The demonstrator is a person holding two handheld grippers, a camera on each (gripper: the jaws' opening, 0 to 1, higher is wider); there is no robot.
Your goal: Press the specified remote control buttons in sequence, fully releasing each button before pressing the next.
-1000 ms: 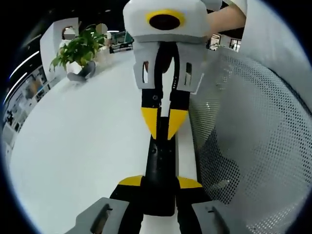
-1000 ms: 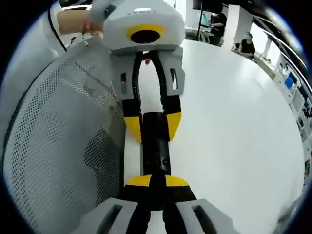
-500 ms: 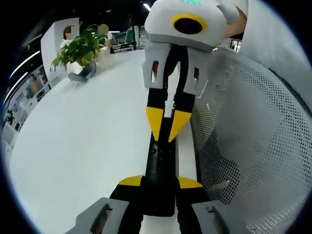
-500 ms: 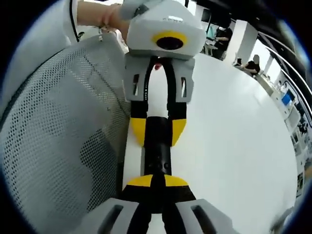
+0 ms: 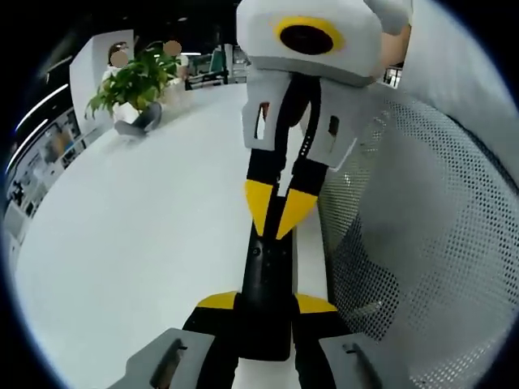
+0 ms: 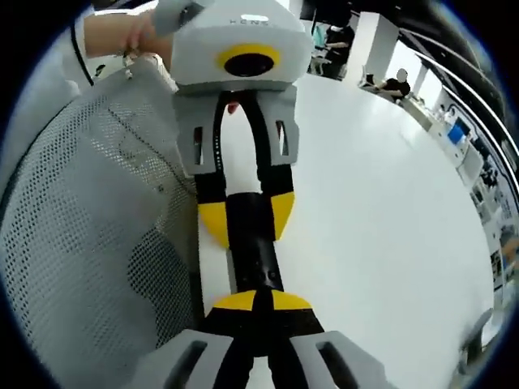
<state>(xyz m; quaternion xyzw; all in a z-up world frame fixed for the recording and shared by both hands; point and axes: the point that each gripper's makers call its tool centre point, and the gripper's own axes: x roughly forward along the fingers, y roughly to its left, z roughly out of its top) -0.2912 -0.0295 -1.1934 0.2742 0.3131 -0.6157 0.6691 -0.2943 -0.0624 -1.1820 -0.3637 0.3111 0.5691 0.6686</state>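
A long black remote control [image 5: 265,284] lies along the middle of the left gripper view. My left gripper [image 5: 265,304] is shut on its near end, a yellow pad on each side. From above, my right gripper [image 5: 277,223] comes down with its yellow tips shut together and meets the remote's far end. In the right gripper view, my right gripper [image 6: 258,301] is shut with its tips on the remote [image 6: 250,259]. Beyond it the left gripper [image 6: 247,219] clamps the remote between its yellow pads. The buttons are too dark to make out.
A white table [image 5: 146,227] spreads under both grippers. A grey mesh chair back [image 5: 422,243] stands close beside the remote, also in the right gripper view [image 6: 89,243]. A potted plant [image 5: 134,81] sits at the table's far side. People sit far off [image 6: 397,81].
In the left gripper view the right gripper's body has swung to the right and tilted. Its shut tips stay at the remote's far end. The left gripper's hold is unchanged.
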